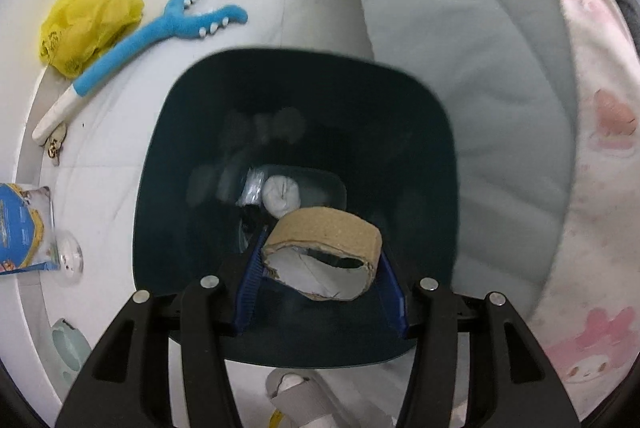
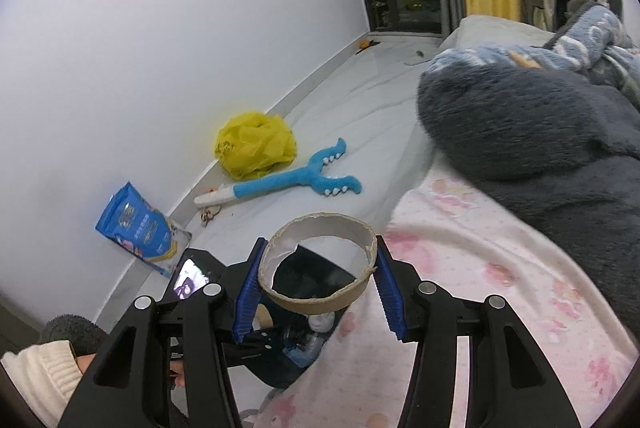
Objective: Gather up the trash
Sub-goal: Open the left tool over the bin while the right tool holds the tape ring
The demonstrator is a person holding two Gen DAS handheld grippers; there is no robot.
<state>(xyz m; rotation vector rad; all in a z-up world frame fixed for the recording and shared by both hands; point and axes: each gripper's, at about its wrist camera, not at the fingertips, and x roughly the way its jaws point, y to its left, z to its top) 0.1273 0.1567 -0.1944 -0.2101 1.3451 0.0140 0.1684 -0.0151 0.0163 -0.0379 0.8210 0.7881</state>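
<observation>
Holding a squashed cardboard tape ring (image 1: 324,252) between its blue pads, the left gripper (image 1: 322,280) points steeply down into the open mouth of the dark bin (image 1: 168,220). The ring hangs directly over the opening, its hole facing the camera and its long axis running from nine to three o'clock across the jaws, so letting go looks like all the coming move needs. At the bin's bottom, toward twelve o'clock from the ring, lie a white wad and a scrap of clear wrapper.

The right gripper (image 2: 318,278) is clamped on a second cardboard ring (image 2: 318,260), over the bed's edge, with the bin below it; the left is the nearer.

Still on the floor: one yellow plastic bag (image 1: 88,23), one blue plush stick (image 1: 160,31), one blue pouch (image 2: 140,228).
</observation>
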